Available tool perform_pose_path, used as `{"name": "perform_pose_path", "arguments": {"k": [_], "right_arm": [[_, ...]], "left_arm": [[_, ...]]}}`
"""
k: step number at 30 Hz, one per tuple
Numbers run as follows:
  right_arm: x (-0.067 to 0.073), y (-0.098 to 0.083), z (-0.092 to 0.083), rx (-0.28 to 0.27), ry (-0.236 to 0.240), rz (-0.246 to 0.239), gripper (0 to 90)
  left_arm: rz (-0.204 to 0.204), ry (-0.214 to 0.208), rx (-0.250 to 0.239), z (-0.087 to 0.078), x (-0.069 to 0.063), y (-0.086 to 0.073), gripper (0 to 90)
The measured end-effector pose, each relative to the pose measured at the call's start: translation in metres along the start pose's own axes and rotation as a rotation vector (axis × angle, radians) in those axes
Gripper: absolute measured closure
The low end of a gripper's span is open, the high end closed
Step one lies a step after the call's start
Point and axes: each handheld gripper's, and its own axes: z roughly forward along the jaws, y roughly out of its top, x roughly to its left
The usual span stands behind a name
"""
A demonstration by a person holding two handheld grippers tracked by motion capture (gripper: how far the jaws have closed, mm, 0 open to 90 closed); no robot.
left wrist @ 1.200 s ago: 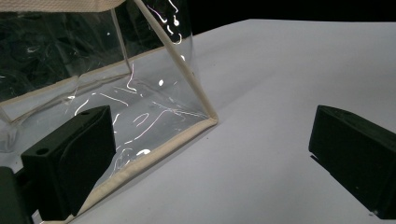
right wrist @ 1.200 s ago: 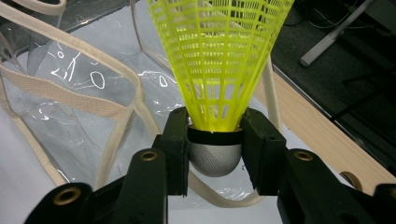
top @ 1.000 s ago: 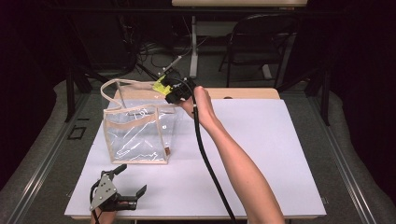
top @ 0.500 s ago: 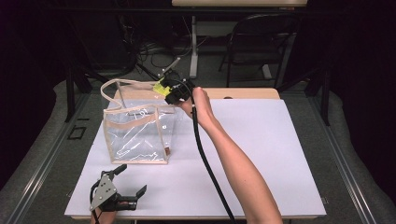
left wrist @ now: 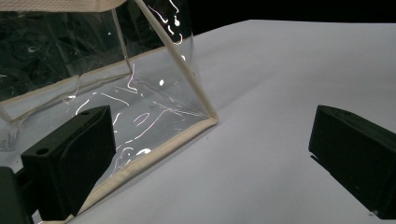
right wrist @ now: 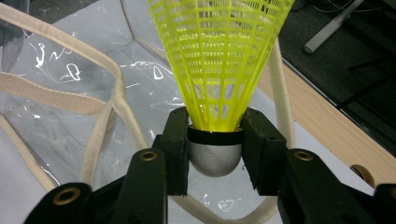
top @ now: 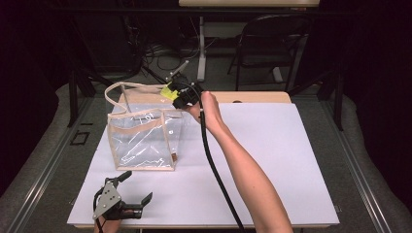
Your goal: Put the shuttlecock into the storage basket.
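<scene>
A clear plastic tote bag (top: 143, 138) with beige trim and handles stands upright on the white table (top: 291, 160), left of centre. My right gripper (top: 172, 92) hovers over the bag's far right top corner, shut on a yellow shuttlecock (top: 167, 90). In the right gripper view the jaws pinch the shuttlecock's (right wrist: 219, 70) silver cork base, its yellow skirt pointing away over the bag's (right wrist: 70, 135) open mouth. My left gripper (top: 137, 190) rests near the table's front left edge, jaws open and nothing between them. Its view looks at the bag's (left wrist: 140, 112) lower corner.
A black cable (top: 216, 174) trails from the right gripper along the forearm. A wooden tabletop strip (top: 252, 97) lies behind the white board. A dark folding chair (top: 272, 43) and table legs stand beyond the table.
</scene>
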Motion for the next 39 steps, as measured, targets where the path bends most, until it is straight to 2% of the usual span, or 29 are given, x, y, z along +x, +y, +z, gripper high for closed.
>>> {"name": "perform_pose_path", "arguments": {"k": [20,28,32,39], "right_arm": [[0.004,0.001,0.007,0.012,-0.013,-0.005,62.8],[0.005,0.002,0.004,-0.008,-0.016,-0.007,51.2],[0.003,0.0,-0.001,-0.025,-0.017,0.011,36.4],[-0.006,-0.008,-0.015,-0.065,0.004,0.046,20.3]], "left_arm": [[0.002,0.003,-0.001,-0.001,0.001,0.0,0.7],[0.003,0.004,-0.001,-0.002,0.001,0.0,0.7],[0.004,0.006,-0.003,-0.002,0.001,0.0,0.7],[0.005,0.005,-0.002,-0.002,0.001,0.0,0.7]]}}
